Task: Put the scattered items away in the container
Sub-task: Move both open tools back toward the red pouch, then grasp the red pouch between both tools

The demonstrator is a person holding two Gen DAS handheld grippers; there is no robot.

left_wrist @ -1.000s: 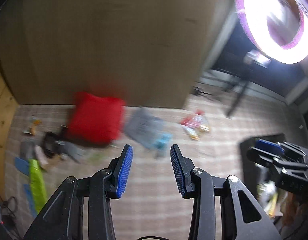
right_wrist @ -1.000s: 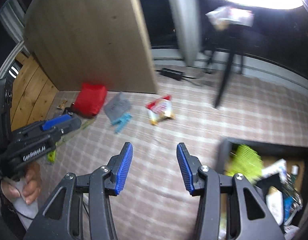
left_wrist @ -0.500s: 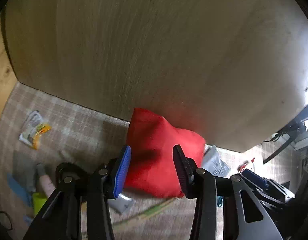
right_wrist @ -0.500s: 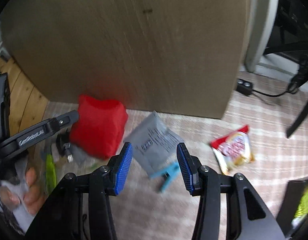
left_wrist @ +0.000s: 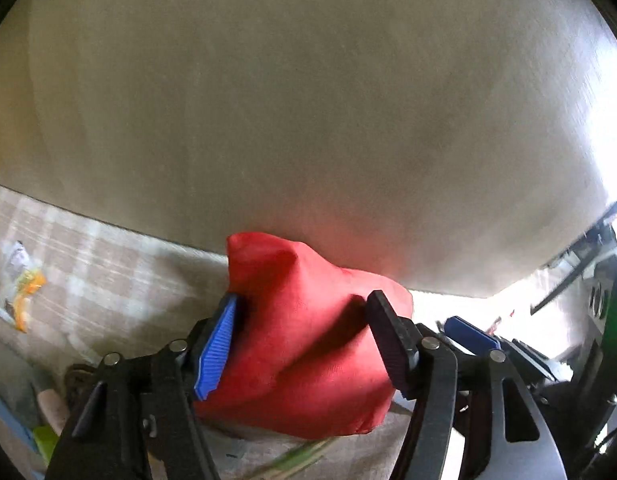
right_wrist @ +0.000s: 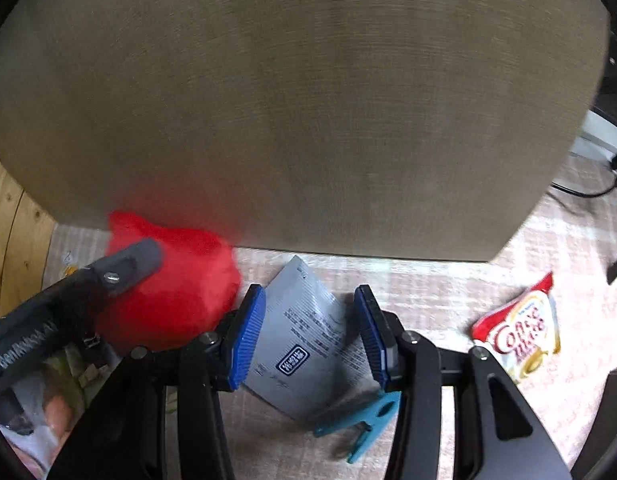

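A red cloth pouch (left_wrist: 308, 344) lies on the checked rug at the foot of a wooden panel. My left gripper (left_wrist: 304, 300) straddles it from above, its jaws opening; the pouch fills the gap and the pads (left_wrist: 216, 352) sit at its sides. The right wrist view shows the same pouch (right_wrist: 180, 280) with a left finger (right_wrist: 136, 264) over it. My right gripper (right_wrist: 310, 292) is open, its fingers on either side of a flat grey sachet (right_wrist: 304, 340) on the rug. A teal clip (right_wrist: 364, 420) lies at the sachet's lower corner.
A tall wooden panel (left_wrist: 308, 100) stands close behind the items. A red and white Coffee Mate packet (right_wrist: 520, 332) lies on the rug to the right. A small wrapper (left_wrist: 20, 292) sits far left. A person's hand (right_wrist: 56, 408) holds the left gripper.
Both grippers have come down and forward to the foot of the panel. The left jaws have widened around the red pouch. The right gripper now hangs over the grey sachet.
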